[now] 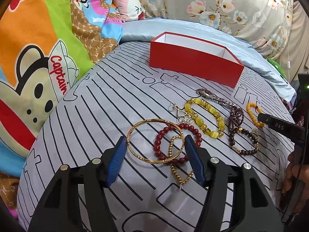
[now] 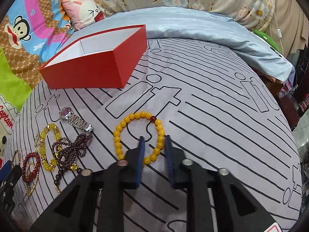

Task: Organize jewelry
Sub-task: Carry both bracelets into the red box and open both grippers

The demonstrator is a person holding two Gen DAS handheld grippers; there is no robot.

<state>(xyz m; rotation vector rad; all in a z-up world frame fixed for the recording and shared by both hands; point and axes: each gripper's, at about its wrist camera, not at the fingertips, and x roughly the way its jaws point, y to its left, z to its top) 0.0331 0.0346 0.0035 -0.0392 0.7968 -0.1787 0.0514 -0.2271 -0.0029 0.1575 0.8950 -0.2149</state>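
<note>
An open red box with a white inside stands at the back of the grey striped bedspread; it also shows in the right wrist view. My left gripper is open, its jaws on either side of a gold bangle that overlaps a red bead bracelet and a gold bead chain. My right gripper is open, its jaws on either side of the near right part of an orange bead bracelet, close to the beads.
A yellow bead bracelet, a silver watch, a dark purple bead strand, a brown bead bracelet and silver earrings lie between the grippers. Pillows and blankets border the bedspread at left and back.
</note>
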